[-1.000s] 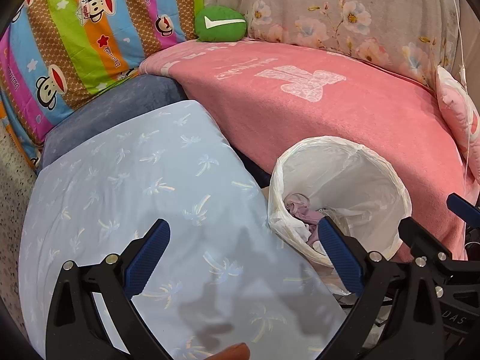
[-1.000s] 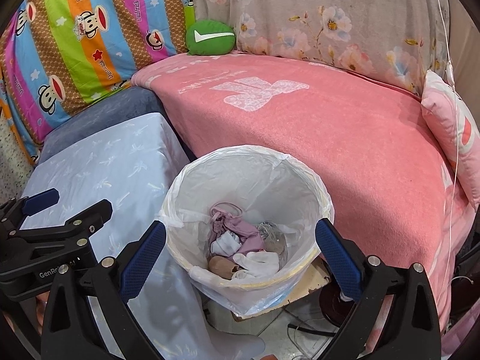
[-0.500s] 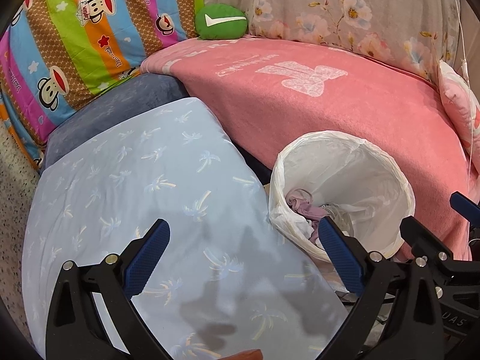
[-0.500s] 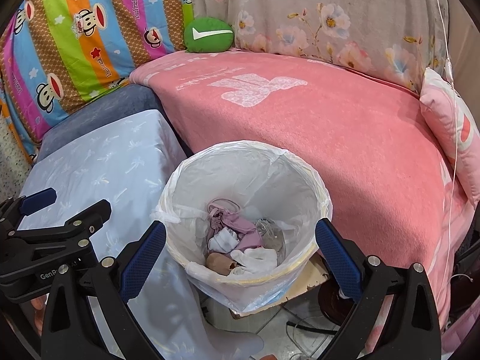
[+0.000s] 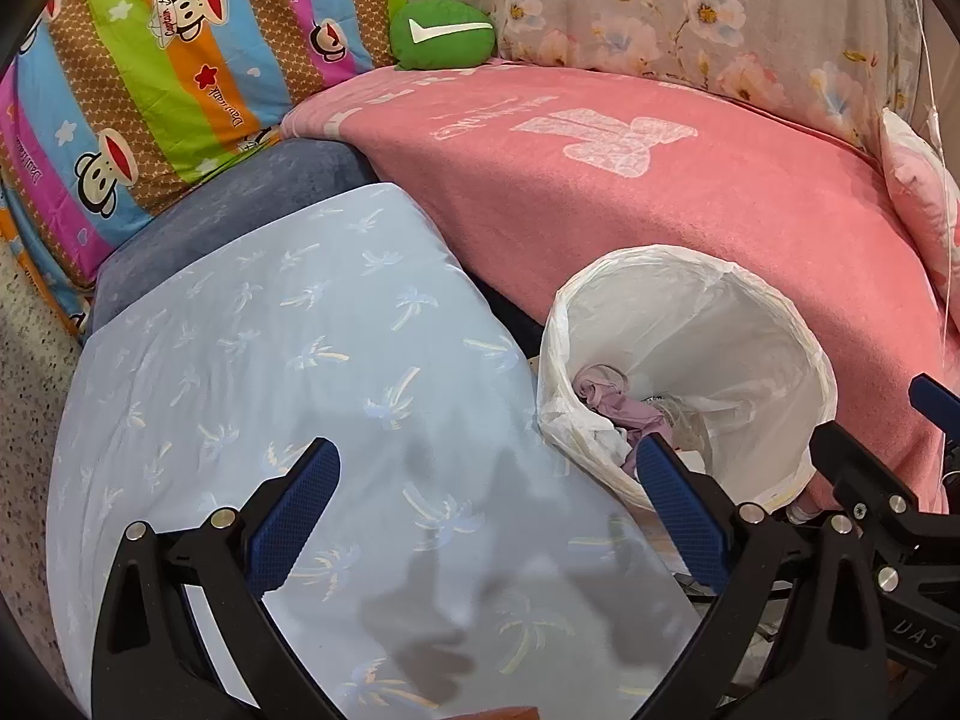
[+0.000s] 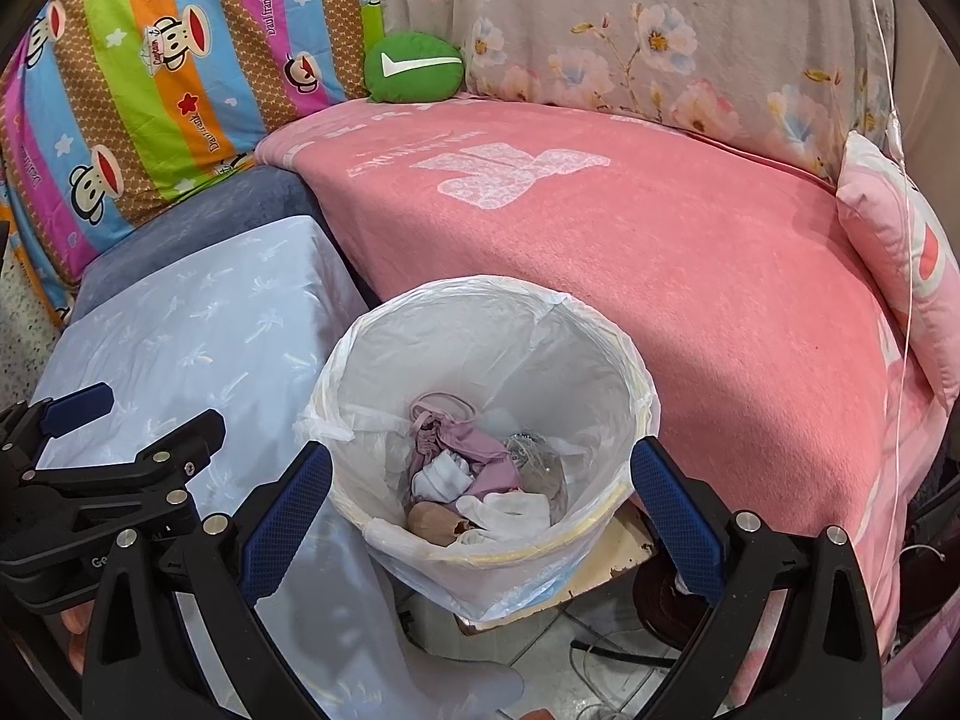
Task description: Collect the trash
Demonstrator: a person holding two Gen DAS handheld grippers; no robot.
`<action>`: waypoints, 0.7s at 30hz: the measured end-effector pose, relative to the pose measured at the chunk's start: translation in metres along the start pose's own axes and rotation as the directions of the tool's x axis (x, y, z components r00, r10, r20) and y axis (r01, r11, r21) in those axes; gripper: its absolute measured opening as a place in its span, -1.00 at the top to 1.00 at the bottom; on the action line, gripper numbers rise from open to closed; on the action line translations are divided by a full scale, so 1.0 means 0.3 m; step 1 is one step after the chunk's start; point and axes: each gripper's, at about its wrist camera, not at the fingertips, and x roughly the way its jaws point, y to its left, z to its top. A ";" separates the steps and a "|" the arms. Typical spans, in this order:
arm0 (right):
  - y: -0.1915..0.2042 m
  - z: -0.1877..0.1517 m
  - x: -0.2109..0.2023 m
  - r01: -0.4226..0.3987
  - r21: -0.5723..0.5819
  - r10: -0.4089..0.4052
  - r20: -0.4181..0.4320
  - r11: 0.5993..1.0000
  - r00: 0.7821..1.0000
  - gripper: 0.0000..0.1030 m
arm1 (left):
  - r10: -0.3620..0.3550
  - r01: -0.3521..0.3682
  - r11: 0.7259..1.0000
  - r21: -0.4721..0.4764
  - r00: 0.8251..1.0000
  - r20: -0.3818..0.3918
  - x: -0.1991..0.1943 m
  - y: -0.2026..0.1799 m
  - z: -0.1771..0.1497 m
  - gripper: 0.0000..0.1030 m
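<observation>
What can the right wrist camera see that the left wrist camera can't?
Only the right wrist view shows the bottom of the trash bin: a brown lump, white crumpled bits, plus the floor cables underneath. Only the left wrist view shows most of the light blue palm-print cover with gripper shadows on it. Both show the bin, the purple cloth inside it, the pink blanket, the green cushion, and both open grippers, left gripper and right gripper.
</observation>
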 end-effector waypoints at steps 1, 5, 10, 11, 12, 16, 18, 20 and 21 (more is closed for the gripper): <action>0.000 -0.003 0.000 0.000 0.000 0.000 -0.001 1.000 1.000 -0.88 | 0.001 -0.001 1.000 -0.004 1.000 -0.001 0.000 0.001 0.000 -0.85; 0.002 -0.004 -0.001 0.001 0.000 -0.001 -0.001 1.000 1.000 -0.88 | 0.010 -0.011 1.000 -0.027 1.000 -0.008 0.004 0.010 -0.002 -0.85; 0.002 -0.004 -0.001 0.001 0.000 -0.001 -0.001 1.000 1.000 -0.88 | 0.027 -0.027 0.999 -0.024 1.000 0.001 -0.001 0.012 -0.007 -0.85; 0.002 -0.004 -0.001 0.001 0.000 -0.001 -0.001 1.000 1.000 -0.88 | 0.027 -0.027 0.999 -0.024 1.000 0.000 -0.002 0.013 -0.008 -0.85; 0.002 -0.003 -0.001 0.001 0.000 -0.001 -0.002 1.000 1.000 -0.88 | 0.026 -0.026 0.999 -0.025 1.000 0.000 -0.002 0.013 -0.008 -0.84; 0.008 -0.010 -0.002 0.003 -0.002 -0.003 -0.004 1.000 1.000 -0.88 | 0.027 -0.027 0.999 -0.024 1.000 0.001 -0.004 0.012 -0.009 -0.85; 0.008 -0.009 -0.002 0.004 -0.003 -0.004 -0.003 1.000 1.000 -0.88 | 0.028 -0.028 0.999 -0.024 1.000 0.002 -0.004 0.012 -0.009 -0.85; 0.008 -0.009 -0.002 0.003 -0.002 -0.003 -0.003 1.000 1.000 -0.88 | 0.028 -0.028 0.999 -0.025 1.000 0.001 -0.003 0.012 -0.009 -0.84; 0.008 -0.008 -0.002 0.003 -0.002 -0.003 -0.003 1.000 1.000 -0.88 | 0.027 -0.027 0.999 -0.026 1.000 0.001 -0.003 0.014 -0.010 -0.85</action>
